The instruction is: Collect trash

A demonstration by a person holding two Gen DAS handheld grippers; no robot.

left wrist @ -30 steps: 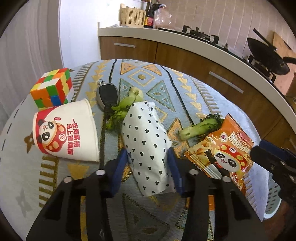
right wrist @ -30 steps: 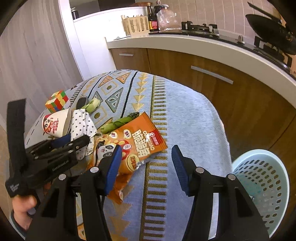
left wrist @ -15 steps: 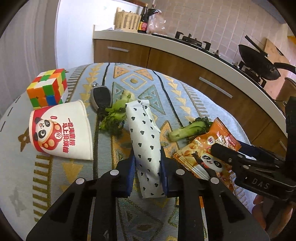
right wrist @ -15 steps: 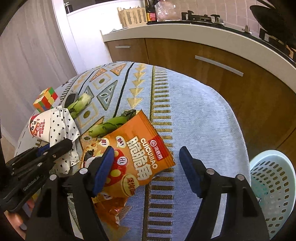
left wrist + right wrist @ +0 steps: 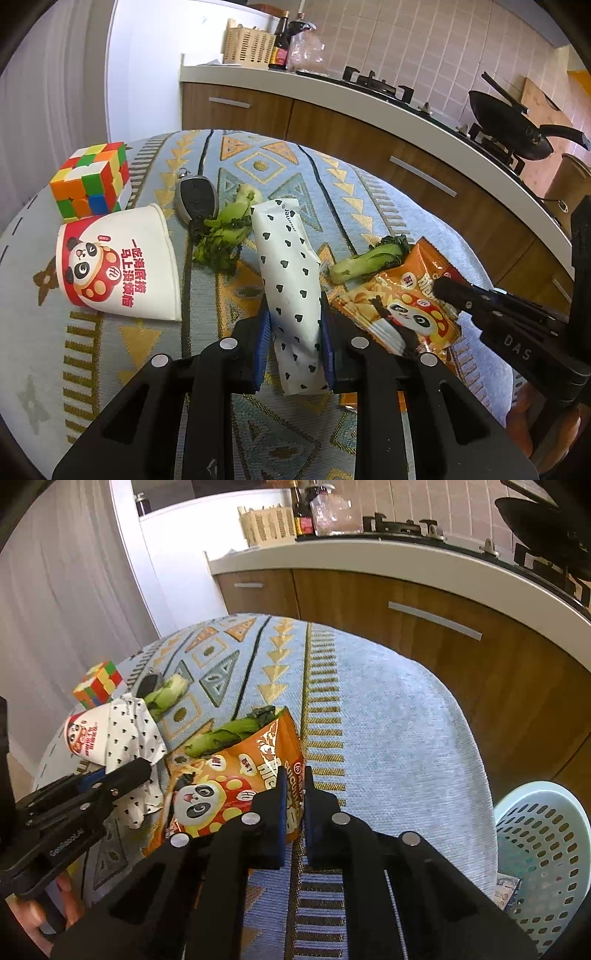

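Note:
A white wrapper with black hearts (image 5: 284,254) lies lengthwise on the patterned tablecloth (image 5: 122,339). My left gripper (image 5: 294,308) is shut on its near half, with both blue pads pressed into its sides. Right of it lies an orange panda snack bag (image 5: 229,775). My right gripper (image 5: 295,775) is shut on the bag's right edge, which stands pinched up between the pads. A panda paper cup (image 5: 118,266) lies on its side at the left. Two pieces of leafy greens rest on the cloth, one (image 5: 225,232) by the wrapper and one (image 5: 369,258) by the bag.
A colour cube (image 5: 92,177) and a black car key (image 5: 195,195) sit at the far left of the table. A pale blue perforated basket (image 5: 546,834) stands on the floor off the table's right edge. A kitchen counter (image 5: 406,557) with a stove runs behind.
The left jaws closed in from beside the wrapper and now squeeze it. The right jaws, wide apart over the snack bag before, have come together on its right edge, which is now bunched up.

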